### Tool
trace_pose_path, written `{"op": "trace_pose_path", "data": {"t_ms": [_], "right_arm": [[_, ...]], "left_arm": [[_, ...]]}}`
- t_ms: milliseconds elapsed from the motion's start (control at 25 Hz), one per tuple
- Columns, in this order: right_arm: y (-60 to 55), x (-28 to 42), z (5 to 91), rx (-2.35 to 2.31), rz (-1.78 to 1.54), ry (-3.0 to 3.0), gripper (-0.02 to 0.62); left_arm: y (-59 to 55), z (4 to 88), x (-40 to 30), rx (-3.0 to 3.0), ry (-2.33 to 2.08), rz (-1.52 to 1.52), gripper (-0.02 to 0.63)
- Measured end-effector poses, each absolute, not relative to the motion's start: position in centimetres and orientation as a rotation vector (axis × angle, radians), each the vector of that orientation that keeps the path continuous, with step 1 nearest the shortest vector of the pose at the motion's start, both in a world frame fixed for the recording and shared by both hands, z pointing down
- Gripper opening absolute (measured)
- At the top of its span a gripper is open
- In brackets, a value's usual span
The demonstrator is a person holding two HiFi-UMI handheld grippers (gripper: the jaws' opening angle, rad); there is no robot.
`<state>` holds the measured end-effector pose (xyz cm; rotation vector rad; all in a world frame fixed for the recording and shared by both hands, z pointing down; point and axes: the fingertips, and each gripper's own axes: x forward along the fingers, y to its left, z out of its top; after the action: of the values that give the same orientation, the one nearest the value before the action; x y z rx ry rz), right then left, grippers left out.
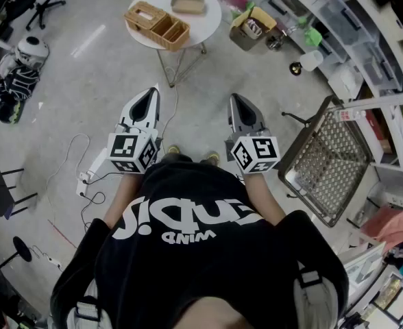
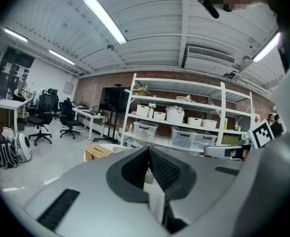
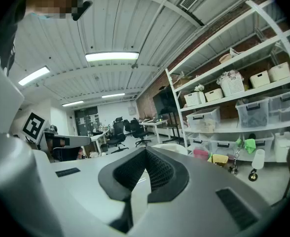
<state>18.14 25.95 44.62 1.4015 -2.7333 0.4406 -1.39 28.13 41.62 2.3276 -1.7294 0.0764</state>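
Note:
I hold both grippers side by side at chest height, pointing forward over the grey floor. The left gripper (image 1: pixel 153 90) is shut with nothing between its ribbed pads, which meet at the tip (image 2: pixel 148 150). The right gripper (image 1: pixel 236 98) is shut and empty too (image 3: pixel 144 150). Ahead of them stands a small round white table (image 1: pixel 209 16) bearing a wicker basket (image 1: pixel 157 25) and a flat tan tray (image 1: pixel 188 4). In the left gripper view the basket (image 2: pixel 97 152) shows just past the gripper's body. Neither gripper touches anything.
A tilted wire-mesh cart (image 1: pixel 323 160) stands close on the right. A cardboard box (image 1: pixel 252 27) and shelves with plastic bins (image 2: pixel 184 135) lie beyond the table. Bags and a helmet (image 1: pixel 18 72) sit at the left, and a power strip with cables (image 1: pixel 90 175) lies on the floor.

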Motion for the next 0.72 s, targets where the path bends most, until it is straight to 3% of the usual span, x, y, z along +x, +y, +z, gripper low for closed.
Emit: {"op": "trace_pose_path", "data": {"t_ms": [720], "right_arm": [[25.4,12.8,45.2,1.600,0.471,-2.660,-0.002]], "left_arm": [[24.7,42.2,-8.7,2.427,-1.623,0.054,-0.002]]}}
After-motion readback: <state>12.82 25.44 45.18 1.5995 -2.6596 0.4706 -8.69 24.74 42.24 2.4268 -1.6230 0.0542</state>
